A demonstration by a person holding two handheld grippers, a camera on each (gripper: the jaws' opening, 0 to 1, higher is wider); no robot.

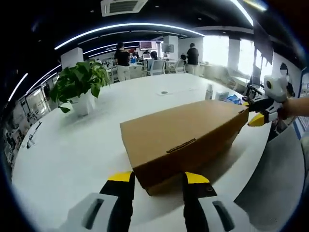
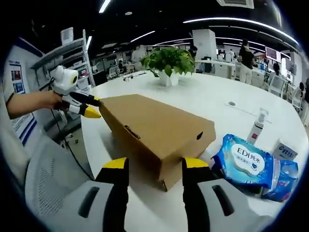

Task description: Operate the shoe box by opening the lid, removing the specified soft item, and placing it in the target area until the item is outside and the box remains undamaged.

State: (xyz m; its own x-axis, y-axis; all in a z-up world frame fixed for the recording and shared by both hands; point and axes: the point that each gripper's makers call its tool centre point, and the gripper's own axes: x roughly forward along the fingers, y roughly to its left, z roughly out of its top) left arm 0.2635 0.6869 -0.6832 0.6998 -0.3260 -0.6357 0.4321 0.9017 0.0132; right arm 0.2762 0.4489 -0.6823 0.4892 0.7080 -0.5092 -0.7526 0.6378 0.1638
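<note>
The shoe box (image 1: 186, 137) is plain tan cardboard on a white table (image 1: 72, 150). The left gripper (image 1: 157, 178) has black jaws tipped yellow on grey bodies, as does the right gripper (image 2: 155, 163). The wipes packs (image 2: 246, 164) are blue with white labels; the plant (image 2: 169, 60) is green in a white pot.

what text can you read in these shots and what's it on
"EDI" with Chinese characters beside it, too small to read: on the blue wipes pack right of the shoe box.
Small white box near the pack: print too blurred to read.
Wall posters: unreadable.
Shoe box: no print seen.
</note>
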